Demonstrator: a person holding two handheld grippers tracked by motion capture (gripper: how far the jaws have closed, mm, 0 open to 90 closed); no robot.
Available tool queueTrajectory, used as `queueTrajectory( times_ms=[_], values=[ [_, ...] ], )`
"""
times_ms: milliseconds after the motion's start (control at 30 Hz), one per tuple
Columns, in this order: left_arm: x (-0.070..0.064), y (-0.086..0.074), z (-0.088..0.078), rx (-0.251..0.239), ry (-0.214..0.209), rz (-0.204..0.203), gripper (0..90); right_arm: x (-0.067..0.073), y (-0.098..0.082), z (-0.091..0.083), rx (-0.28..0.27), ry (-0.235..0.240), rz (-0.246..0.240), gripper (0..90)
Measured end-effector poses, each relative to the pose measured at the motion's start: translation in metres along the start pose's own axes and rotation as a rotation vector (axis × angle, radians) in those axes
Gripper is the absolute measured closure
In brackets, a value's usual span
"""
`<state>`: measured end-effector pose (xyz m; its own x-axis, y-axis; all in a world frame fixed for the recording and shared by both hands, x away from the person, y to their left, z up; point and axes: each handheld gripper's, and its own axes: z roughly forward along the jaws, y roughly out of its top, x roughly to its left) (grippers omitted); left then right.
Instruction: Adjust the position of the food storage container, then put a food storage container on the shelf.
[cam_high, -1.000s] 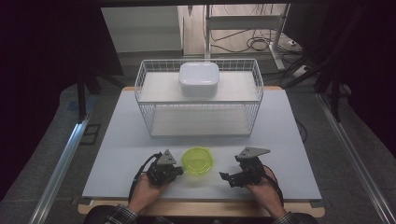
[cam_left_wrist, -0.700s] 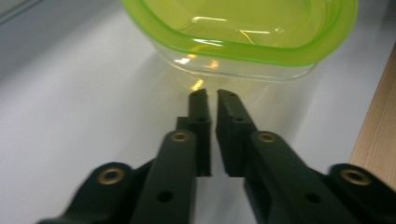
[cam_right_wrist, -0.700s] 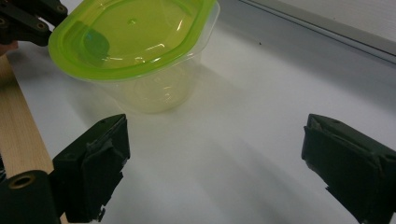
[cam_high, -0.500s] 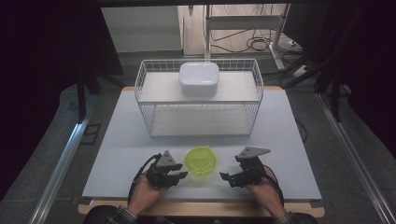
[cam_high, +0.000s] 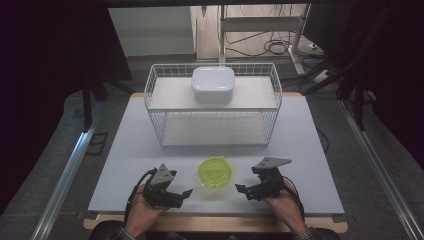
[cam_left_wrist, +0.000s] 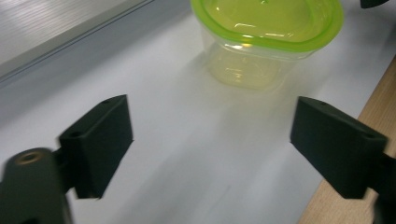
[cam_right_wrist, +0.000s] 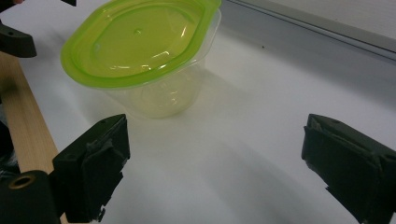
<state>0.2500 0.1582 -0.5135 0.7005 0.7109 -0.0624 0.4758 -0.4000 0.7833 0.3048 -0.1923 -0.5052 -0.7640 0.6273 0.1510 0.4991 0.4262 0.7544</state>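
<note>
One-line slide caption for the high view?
Two hand-held claws, left and right, both open, flank a clear plastic container with green lid before a white wire basket topped by a white lidded box.

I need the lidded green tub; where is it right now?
In the high view the tub sits near the table's front edge, between the left tool and the right tool, in front of the wire basket.

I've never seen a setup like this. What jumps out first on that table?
The clear plastic tub with a bright green lid stands near the front edge of the white table, between the open left gripper and the open right gripper. Behind it a white wire basket rack carries a white lidded box on top.
</note>
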Motion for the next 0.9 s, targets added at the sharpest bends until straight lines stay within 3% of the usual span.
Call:
queueTrajectory(
  times_ms=[167,233,467,767,900],
  values=[
    [-0.003,-0.008,-0.002,0.028,0.033,0.032,4.4,0.000,0.000,0.000,-0.006,0.002,-0.002,7.9],
    [-0.002,-0.011,-0.002,0.028,0.026,0.028,3.0,0.000,0.000,0.000,-0.006,0.003,-0.003,7.8],
    [0.004,-0.014,-0.002,-0.004,0.007,0.002,1.8,-0.002,0.000,0.000,-0.003,-0.002,-0.008,7.5],
    [0.004,-0.016,0.000,-0.003,0.008,0.024,1.4,-0.005,0.003,-0.001,-0.029,-0.013,0.023,3.9],
    [0.004,-0.016,0.000,-0.003,0.016,0.028,1.4,-0.007,0.010,-0.002,-0.036,0.014,0.035,5.4]
  ],
)
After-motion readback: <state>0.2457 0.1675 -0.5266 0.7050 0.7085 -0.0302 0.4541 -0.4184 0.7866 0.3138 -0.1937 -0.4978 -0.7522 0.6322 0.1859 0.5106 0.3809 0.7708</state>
